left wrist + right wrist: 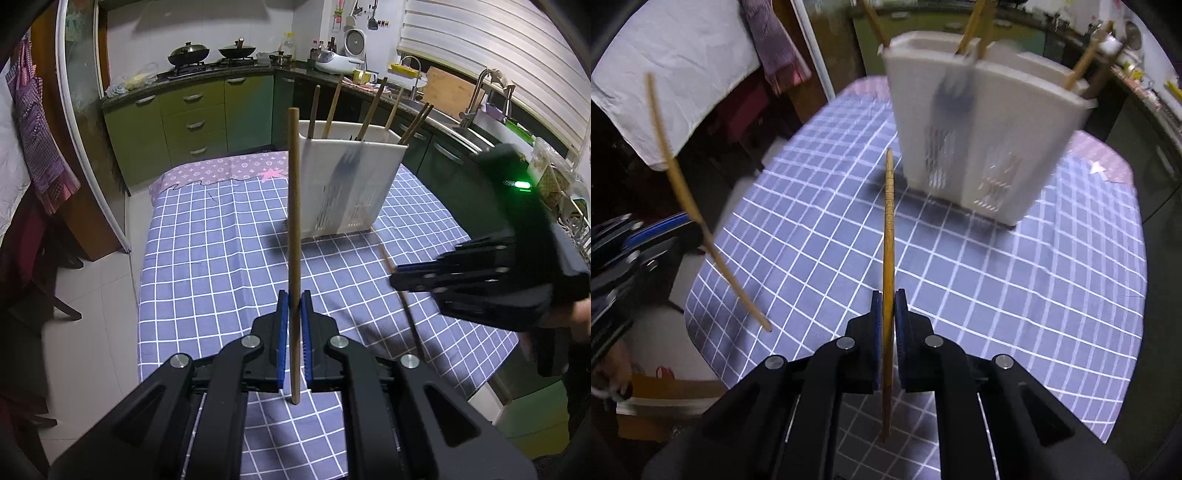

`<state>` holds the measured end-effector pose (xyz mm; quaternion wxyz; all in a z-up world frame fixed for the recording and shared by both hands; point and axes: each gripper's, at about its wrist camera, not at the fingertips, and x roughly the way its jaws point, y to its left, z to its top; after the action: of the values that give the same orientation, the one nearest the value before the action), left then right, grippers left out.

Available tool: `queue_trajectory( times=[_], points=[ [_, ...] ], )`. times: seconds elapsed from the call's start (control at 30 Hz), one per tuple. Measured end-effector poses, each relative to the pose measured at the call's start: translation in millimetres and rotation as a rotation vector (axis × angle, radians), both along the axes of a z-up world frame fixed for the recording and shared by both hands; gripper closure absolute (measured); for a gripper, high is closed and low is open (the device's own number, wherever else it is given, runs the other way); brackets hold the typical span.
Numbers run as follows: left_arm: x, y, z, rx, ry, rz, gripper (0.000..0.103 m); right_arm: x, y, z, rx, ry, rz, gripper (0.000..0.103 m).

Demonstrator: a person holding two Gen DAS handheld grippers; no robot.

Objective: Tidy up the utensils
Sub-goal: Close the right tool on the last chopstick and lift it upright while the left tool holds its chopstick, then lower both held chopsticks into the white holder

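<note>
Had left gripper [294, 325] jaws clamped on chopstick [294, 236], right gripper [888, 328] on darker chopstick [888, 258], both above desk [221, 240]. Next, I judged: drop both into white utensil holder [347, 184].

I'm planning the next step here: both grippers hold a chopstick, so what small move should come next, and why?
Probably carry the right gripper, shut on its chopstick, over the white holder and lower it in. The holder stands just ahead with chopsticks already upright inside; the left gripper follows with its chopstick.

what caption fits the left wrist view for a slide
Left hand-held gripper clamps a pale wooden chopstick before the white slotted plastic utensil holder.
</note>
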<state>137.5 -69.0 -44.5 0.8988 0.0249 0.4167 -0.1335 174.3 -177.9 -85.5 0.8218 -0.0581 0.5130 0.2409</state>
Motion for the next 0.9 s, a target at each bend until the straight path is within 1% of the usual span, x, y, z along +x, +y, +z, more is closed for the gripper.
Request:
queue_trajectory(
  times=[0.2, 0.33, 0.43, 0.6, 0.9],
  points=[
    [0.0, -1.8, 3.1, 0.004, -0.008, -0.01, 0.096, -20.0, -45.0, 26.5, 0.088, -0.086, -0.055, 0.095],
    [-1.1, -4.9, 5.1, 0.004, -0.016, -0.018, 0.096, -32.2, -64.1, 38.7, 0.153, -0.146, -0.096, 0.095],
    [-1.7, -7.4, 7.9, 0.009, -0.025, -0.026, 0.096, -40.1, -76.3, 44.4, 0.159, -0.186, -0.123, 0.095],
    [-1.4, -10.5, 12.4, 0.012, -0.038, -0.036, 0.096, -42.7, -85.1, 42.9, 0.171, -0.193, -0.136, 0.095],
    [-0.4, -15.9, 14.5, 0.011, -0.043, -0.049, 0.096, -43.2, -84.3, 39.9, 0.175, -0.199, -0.125, 0.095]
  ],
)
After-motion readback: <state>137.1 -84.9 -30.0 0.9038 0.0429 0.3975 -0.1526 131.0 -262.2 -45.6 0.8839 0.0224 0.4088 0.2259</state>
